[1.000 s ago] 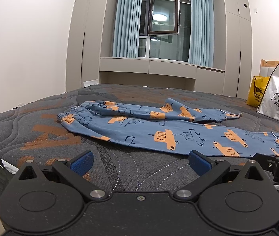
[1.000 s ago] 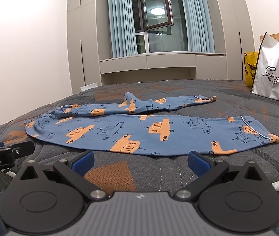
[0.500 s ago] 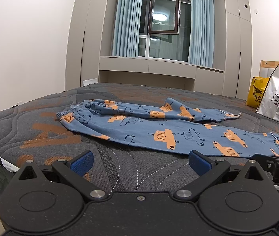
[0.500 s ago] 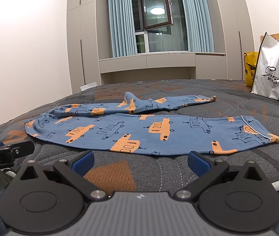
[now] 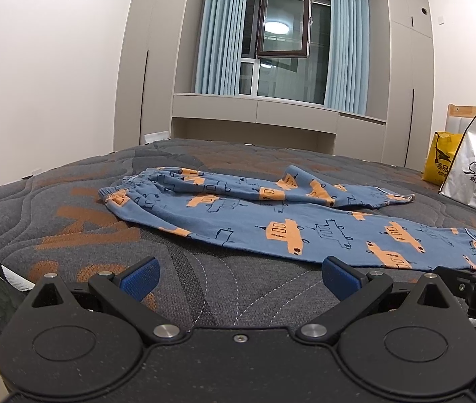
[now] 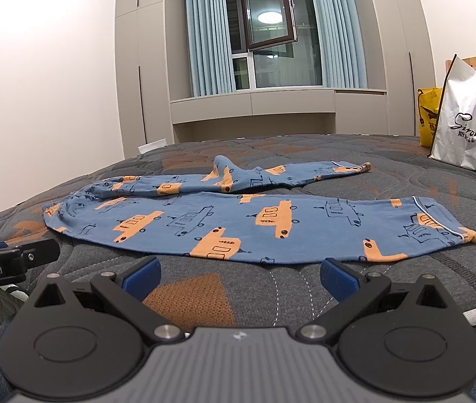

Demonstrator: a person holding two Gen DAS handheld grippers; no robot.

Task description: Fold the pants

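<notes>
Pants [image 5: 271, 221] with orange cars lie flat on our gray bed [image 5: 53, 208], near its front edge. Our left gripper [image 5: 239, 273] and right gripper [image 6: 239, 272] are wide apart, holding nothing. White bag [image 6: 473, 124] stands at the bed's right edge under a window [image 5: 283, 27].

Blue pants [image 5: 271, 221] with orange cars are lying spread on a dark quilted mattress [image 5: 70, 221], waistband to the left. The left gripper [image 5: 239, 273] is hovering near the mattress's front edge, jaws wide apart, holding nothing. White and yellow bags [image 5: 473, 178] are standing far right.
</notes>
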